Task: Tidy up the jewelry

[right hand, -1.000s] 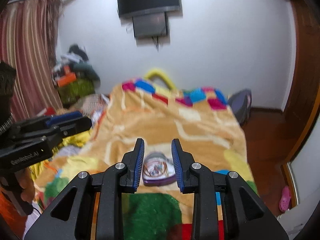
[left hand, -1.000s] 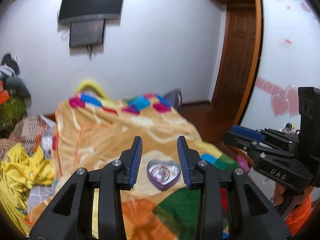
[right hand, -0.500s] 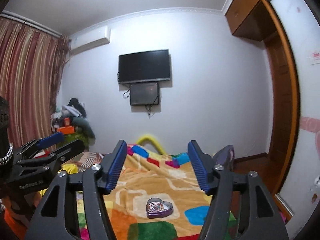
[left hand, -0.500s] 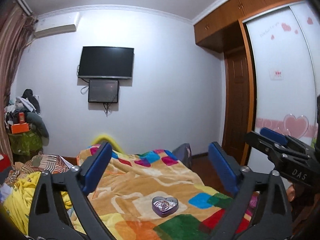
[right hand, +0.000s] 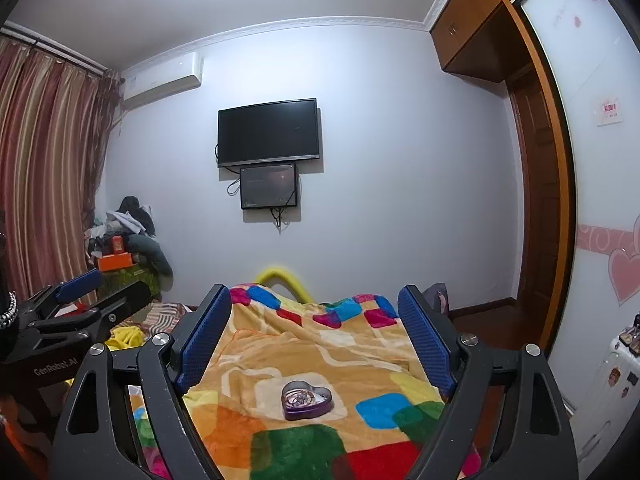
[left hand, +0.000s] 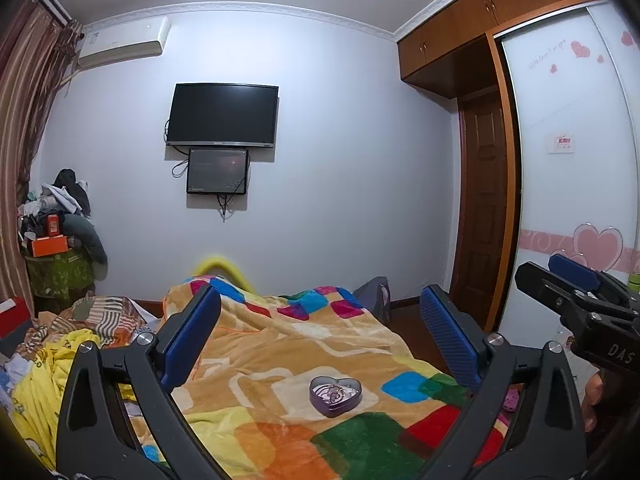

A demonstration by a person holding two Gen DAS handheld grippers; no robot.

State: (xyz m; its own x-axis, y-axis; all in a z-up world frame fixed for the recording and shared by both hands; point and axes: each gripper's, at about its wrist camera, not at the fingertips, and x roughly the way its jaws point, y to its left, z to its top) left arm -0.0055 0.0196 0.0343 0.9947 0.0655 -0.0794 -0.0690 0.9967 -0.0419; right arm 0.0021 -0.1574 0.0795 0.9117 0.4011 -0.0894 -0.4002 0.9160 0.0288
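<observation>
A bed draped in a patchwork blanket (left hand: 304, 344) of orange, yellow, green, red and blue fills the lower half of both views, its far end near a pale wall. On that wall, centre frame, hangs a dark television (left hand: 222, 115) with a smaller screen (left hand: 217, 177) mounted just beneath it; an air conditioner (right hand: 162, 82) sits in the upper left beside striped curtains (right hand: 48, 168). A wooden door (left hand: 482, 208) and overhead cabinets stand at the right, next to a white panel decorated with pink hearts (left hand: 598, 246). A heap of clothes and boxes (left hand: 58, 224) occupies the left corner.

The left gripper (left hand: 320, 344) frames the bottom of its own view with its blue-padded fingers spread wide and holding nothing. The right gripper (right hand: 316, 340) is likewise spread apart and unloaded; it also juts in at the right edge of the left wrist view.

The heart-shaped purple jewelry tin (left hand: 335, 390), lid off, rests on the blanket in the lower centre, well ahead of both sets of fingers and touched by neither. Small pieces of jewelry (right hand: 303, 397) lie tangled inside; individual items are too small to tell apart.
</observation>
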